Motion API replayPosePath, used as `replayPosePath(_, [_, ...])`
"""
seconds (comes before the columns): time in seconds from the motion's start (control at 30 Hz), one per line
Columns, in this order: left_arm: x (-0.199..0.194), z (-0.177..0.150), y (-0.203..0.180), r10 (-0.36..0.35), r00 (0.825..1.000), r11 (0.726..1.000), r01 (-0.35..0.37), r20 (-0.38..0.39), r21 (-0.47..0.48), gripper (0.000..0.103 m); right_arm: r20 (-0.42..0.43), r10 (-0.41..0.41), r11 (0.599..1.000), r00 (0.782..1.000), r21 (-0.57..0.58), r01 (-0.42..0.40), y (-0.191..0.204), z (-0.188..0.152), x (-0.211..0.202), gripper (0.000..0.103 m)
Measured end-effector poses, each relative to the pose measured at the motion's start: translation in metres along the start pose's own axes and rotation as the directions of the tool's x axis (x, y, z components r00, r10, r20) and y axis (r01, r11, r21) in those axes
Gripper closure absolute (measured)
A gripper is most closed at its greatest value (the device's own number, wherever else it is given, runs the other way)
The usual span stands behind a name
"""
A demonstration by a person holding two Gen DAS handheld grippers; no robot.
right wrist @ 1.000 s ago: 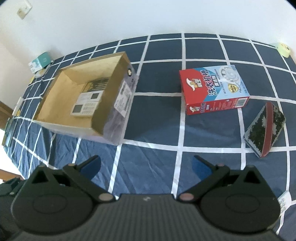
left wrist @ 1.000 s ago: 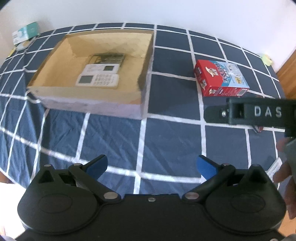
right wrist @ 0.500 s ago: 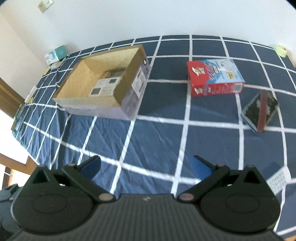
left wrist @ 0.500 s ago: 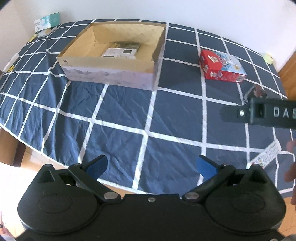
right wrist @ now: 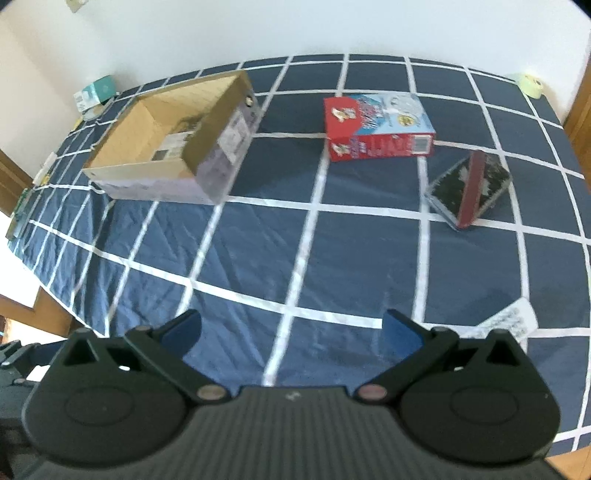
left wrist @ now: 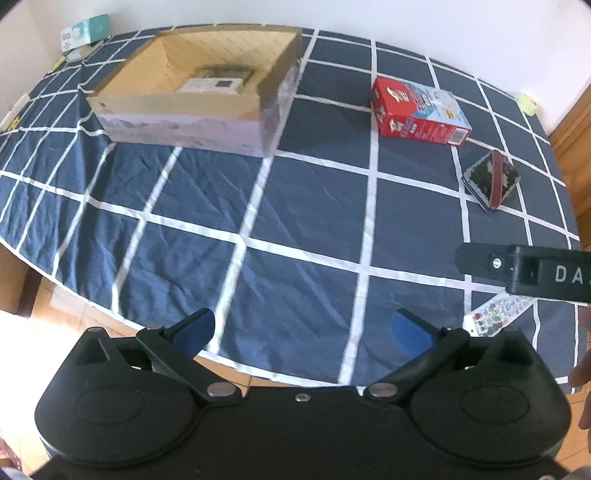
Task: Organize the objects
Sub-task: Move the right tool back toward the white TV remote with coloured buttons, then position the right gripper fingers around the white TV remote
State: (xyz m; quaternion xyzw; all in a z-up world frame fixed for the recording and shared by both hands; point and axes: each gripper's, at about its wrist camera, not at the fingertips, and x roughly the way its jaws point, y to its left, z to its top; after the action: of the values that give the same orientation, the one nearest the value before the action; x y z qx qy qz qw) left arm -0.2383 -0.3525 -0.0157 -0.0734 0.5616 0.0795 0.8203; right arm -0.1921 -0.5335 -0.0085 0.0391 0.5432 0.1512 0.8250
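Between picks: left gripper and right gripper both spread, empty, above the worktop's near edge; red carton, well beyond, seemingly next for the cardboard box

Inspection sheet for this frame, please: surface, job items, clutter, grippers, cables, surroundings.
Surface: bed or table under a navy cloth with a white grid, lightly wrinkled.
Job's things: open cardboard box far left, holding flat devices I cannot identify; red and blue carton lying flat; dark case with a red band to its right; white remote near the front edge, right.
Clutter: teal box at the far left corner; pale tape roll far right.
Grippers: left gripper open, empty; right gripper open, empty.
Cables: nothing seen.
Surroundings: white wall, wooden trim at the right.
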Motion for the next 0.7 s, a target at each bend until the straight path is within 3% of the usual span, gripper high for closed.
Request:
replayPosePath(0.37, [0.044,0.008,-0.096,0.027,0.996,0.995,-0.035,-0.08,-0.099,0.0,-0.104,0.019,0.998,0.994,-0.055,-0.024,-0.106,0.027,0.031,0.0])
replayPosePath(0.7, [0.092,-0.018,-0.153,0.02,0.978,0.965,-0.073,-0.208,-0.251,0.0,-0.269,0.018,0.978,0.963,-0.195,-0.073,-0.175,0.036,0.079,0.0])
